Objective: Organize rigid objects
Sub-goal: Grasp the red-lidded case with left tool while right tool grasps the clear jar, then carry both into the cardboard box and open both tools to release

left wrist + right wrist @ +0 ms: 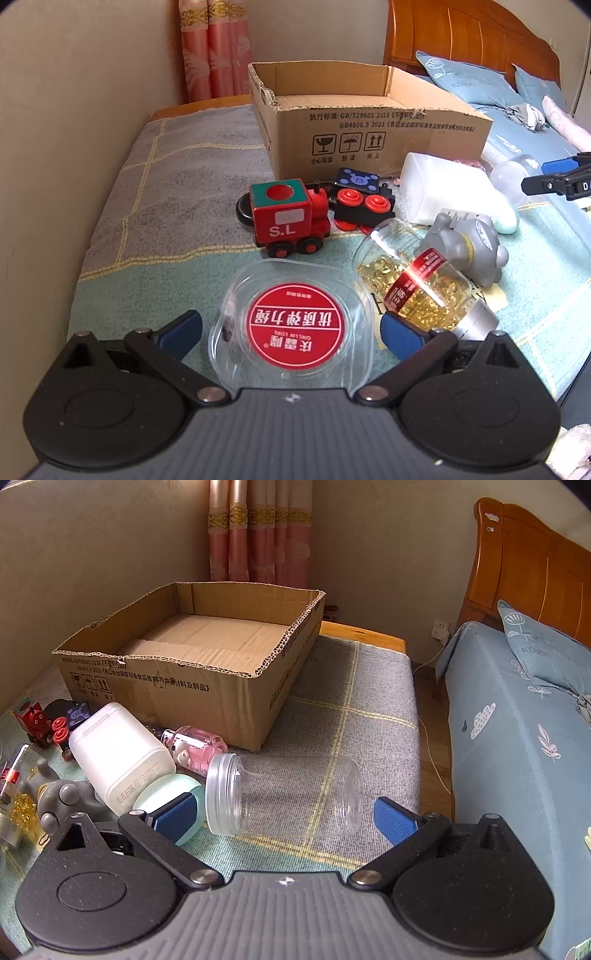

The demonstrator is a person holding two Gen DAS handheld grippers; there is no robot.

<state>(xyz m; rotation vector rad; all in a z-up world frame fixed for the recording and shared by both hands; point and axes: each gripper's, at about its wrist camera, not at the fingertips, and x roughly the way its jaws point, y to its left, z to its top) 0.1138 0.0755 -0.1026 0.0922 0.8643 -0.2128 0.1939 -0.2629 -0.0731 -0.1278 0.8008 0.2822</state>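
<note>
Clear lidless plastic jar on its side; red wooden toy locomotive upright; open, empty brown cardboard box behind.

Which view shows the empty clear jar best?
The right wrist view: the clear jar lies on its side, whole, between the open right gripper fingers. The left wrist view shows only part of it, at the right edge.

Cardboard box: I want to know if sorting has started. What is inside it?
The box shows only its bare cardboard floor. The strip just behind its near wall is hidden, so something small there cannot be ruled out.
</note>
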